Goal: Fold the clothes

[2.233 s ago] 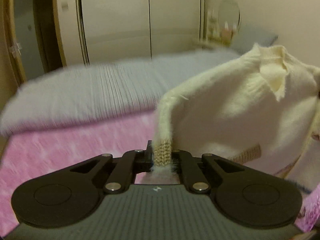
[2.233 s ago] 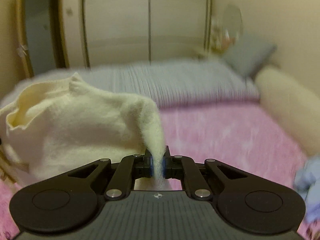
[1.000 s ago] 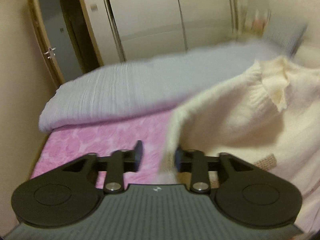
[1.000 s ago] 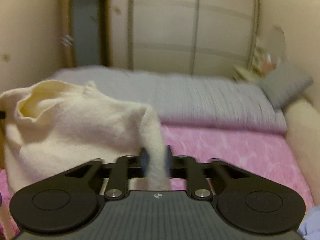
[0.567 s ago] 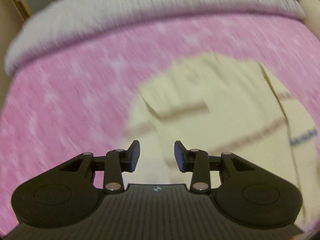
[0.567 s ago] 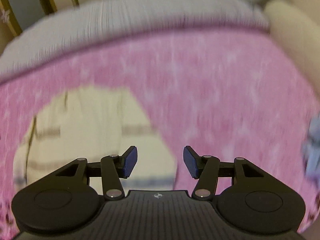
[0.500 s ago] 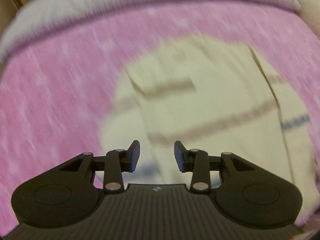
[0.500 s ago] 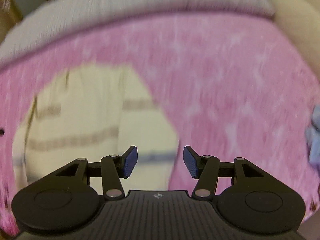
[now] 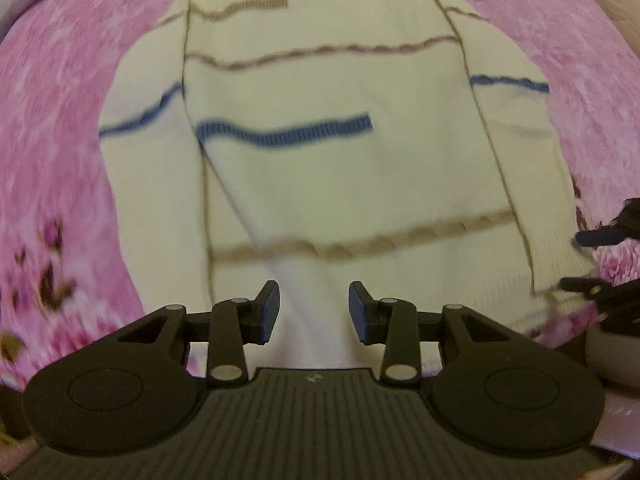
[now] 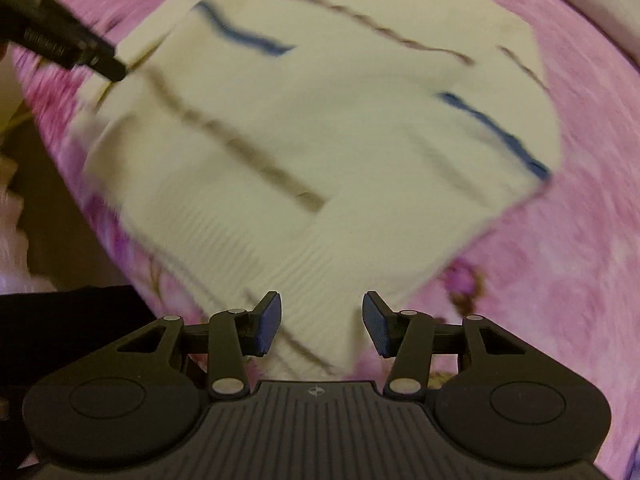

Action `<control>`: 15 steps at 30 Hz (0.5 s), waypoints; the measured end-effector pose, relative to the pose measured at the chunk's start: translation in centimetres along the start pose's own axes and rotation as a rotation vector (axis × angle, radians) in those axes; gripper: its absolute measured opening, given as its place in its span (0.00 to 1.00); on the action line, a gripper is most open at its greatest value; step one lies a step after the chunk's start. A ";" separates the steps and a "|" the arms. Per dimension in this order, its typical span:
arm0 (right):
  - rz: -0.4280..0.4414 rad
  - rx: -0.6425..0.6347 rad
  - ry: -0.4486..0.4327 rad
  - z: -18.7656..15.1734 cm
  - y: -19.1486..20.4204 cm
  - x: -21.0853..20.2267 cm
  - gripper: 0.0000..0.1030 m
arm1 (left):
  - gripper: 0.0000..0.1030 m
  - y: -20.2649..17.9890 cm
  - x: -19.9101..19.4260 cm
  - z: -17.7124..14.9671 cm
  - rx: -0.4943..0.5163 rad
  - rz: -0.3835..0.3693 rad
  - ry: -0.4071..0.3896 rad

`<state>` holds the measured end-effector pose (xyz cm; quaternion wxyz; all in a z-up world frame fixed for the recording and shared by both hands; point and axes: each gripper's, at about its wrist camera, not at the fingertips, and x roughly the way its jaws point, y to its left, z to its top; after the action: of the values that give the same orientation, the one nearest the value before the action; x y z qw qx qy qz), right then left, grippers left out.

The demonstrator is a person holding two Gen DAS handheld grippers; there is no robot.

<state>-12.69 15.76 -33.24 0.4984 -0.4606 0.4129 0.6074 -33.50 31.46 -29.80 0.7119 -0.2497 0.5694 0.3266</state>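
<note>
Cream sweater [image 9: 320, 168] with brown and blue stripes, spread flat on a pink floral bedspread [image 9: 52, 128], sleeves folded in along the body. Left gripper [image 9: 313, 307] pointing steeply down over the ribbed hem, fingers [image 9: 269, 312] parted and released, cloth lying below the gap, nothing pinched. Right gripper [image 10: 321, 322] aimed down over the hem corner of the same sweater [image 10: 320, 120], fingers [image 10: 269, 322] apart and closing, knit showing between them yet not pressed by the pads. Tips of the other gripper visible at each view's edge, beside the sweater's sides. Both views blurred.
</note>
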 end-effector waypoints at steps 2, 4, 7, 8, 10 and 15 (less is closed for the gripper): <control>-0.036 -0.090 -0.016 -0.7 1.2 1.3 0.47 | 0.33 -0.5 0.3 -1.2 -0.030 0.011 0.013; -0.069 -0.140 -0.046 -1.3 1.7 1.9 0.44 | 0.33 -0.7 0.8 -2.1 -0.046 0.030 0.027; -0.084 -0.165 -0.095 -2.0 1.7 2.0 0.17 | 0.33 -0.6 0.9 -3.0 -0.059 0.073 0.033; -0.054 -0.104 -0.121 -2.0 0.6 1.2 0.11 | 0.33 -0.4 0.6 -3.1 -0.063 0.087 0.030; 0.015 0.061 -0.189 -2.1 -2.3 -1.1 0.08 | 0.33 0.3 0.1 -3.3 -0.071 0.120 0.028; -0.062 0.617 -0.389 -5.8 -13.5 -9.1 0.07 | 0.33 1.8 -0.8 -3.6 -0.059 0.213 0.020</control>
<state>2.19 10.37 -26.37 0.7013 -0.1767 0.4602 0.5149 -37.30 29.88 -29.80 0.6597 -0.2117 0.5899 0.4147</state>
